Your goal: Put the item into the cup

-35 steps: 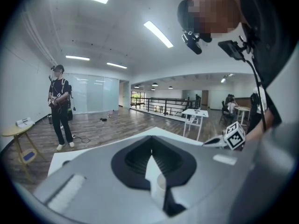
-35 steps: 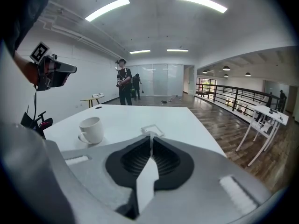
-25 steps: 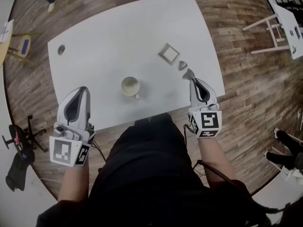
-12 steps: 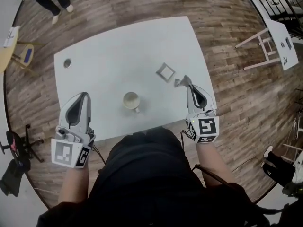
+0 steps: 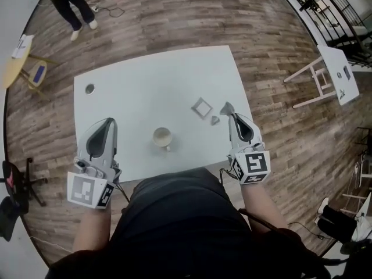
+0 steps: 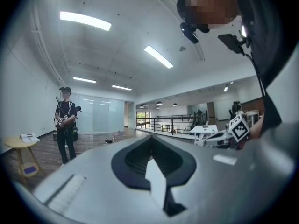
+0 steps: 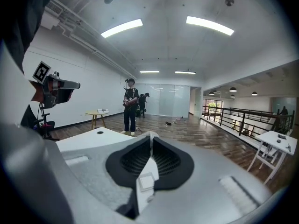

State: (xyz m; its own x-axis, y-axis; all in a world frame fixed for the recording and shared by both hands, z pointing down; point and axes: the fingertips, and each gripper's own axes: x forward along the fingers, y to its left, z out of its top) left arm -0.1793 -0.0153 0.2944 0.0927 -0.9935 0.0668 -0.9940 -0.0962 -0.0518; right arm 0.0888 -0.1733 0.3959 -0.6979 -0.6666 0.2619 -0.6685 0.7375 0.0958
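Observation:
A cream cup (image 5: pixel 162 137) stands upright near the white table's (image 5: pixel 145 86) front edge. A square white thing (image 5: pixel 201 107) lies to its right, with a small grey piece (image 5: pixel 214 120) next to it. My right gripper (image 5: pixel 225 107) hangs just right of that piece and above the table. In the right gripper view its jaws (image 7: pixel 150 136) are closed on a small white tag (image 7: pixel 146 181). I cannot tell whether a string joins the tag to the grey piece. My left gripper (image 5: pixel 110 122) is held left of the cup, off the table's front corner. Its jaws (image 6: pixel 150 138) meet with nothing between them.
A small round hole (image 5: pixel 89 89) marks the table's far left corner. A person (image 5: pixel 72 4) stands on the wooden floor beyond the table, near a round yellow side table (image 5: pixel 23 63). A white stool (image 5: pixel 314 77) stands to the right.
The table has shrunk and slid down in the head view as both grippers rose. My right gripper's tip has drawn away from the grey piece, which stays beside the square thing.

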